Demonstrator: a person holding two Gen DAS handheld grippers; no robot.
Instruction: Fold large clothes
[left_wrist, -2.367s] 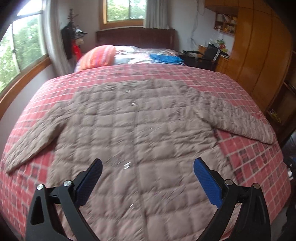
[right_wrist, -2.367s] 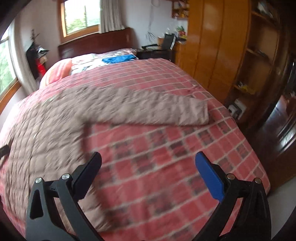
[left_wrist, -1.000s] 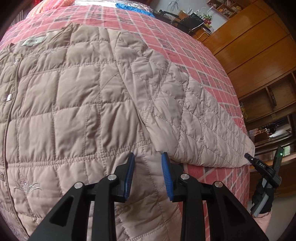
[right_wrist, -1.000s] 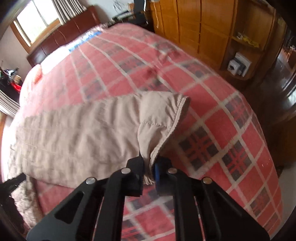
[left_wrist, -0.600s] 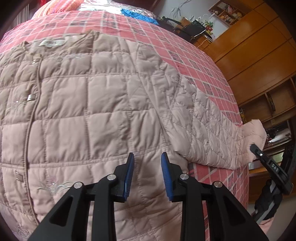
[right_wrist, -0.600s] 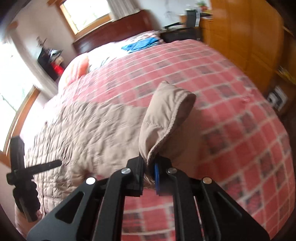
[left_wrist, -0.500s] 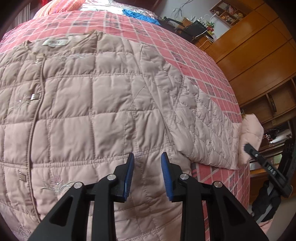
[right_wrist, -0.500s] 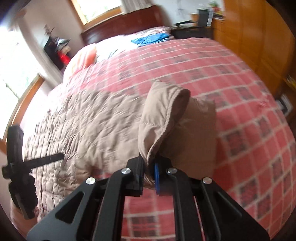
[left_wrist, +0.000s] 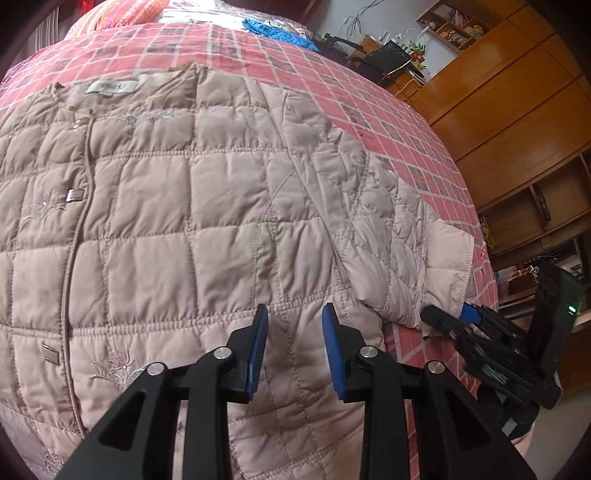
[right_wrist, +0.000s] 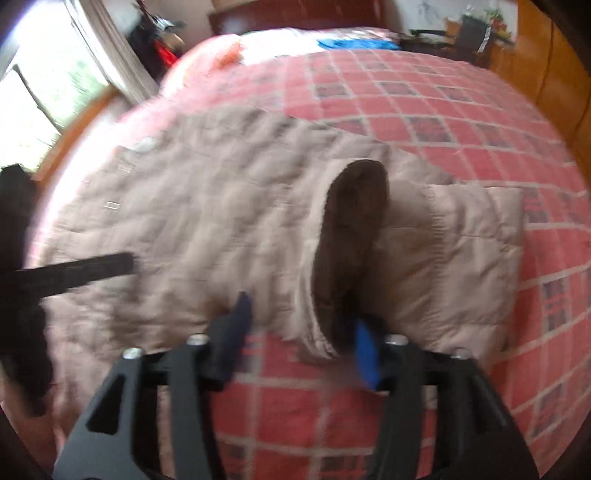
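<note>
A beige quilted jacket (left_wrist: 184, 221) lies flat, front up, on the bed. Its right-hand sleeve (left_wrist: 388, 229) is doubled back on itself, so the cuff (left_wrist: 450, 258) rests near the armpit. My left gripper (left_wrist: 293, 332) is narrowly open, just over the jacket body beside that armpit, with fabric showing between the fingers. In the blurred right wrist view my right gripper (right_wrist: 303, 332) is open, with the cuff's dark opening (right_wrist: 351, 240) between and just beyond its fingers. The right gripper (left_wrist: 447, 317) also shows in the left wrist view, at the cuff's edge. The left gripper (right_wrist: 110, 264) points in from the left.
The red plaid bedcover (right_wrist: 443, 110) spreads around the jacket. An orange pillow (left_wrist: 122, 11) and a blue cloth (left_wrist: 277, 27) lie at the bed's head. Wooden wardrobes (left_wrist: 517, 92) and a cluttered desk (left_wrist: 395, 59) stand to the right. A window (right_wrist: 37, 92) is on the left.
My right gripper carried the cuff inward toward the jacket body, folding the sleeve back, and its fingers have now parted. The left gripper stayed over the jacket near the armpit.
</note>
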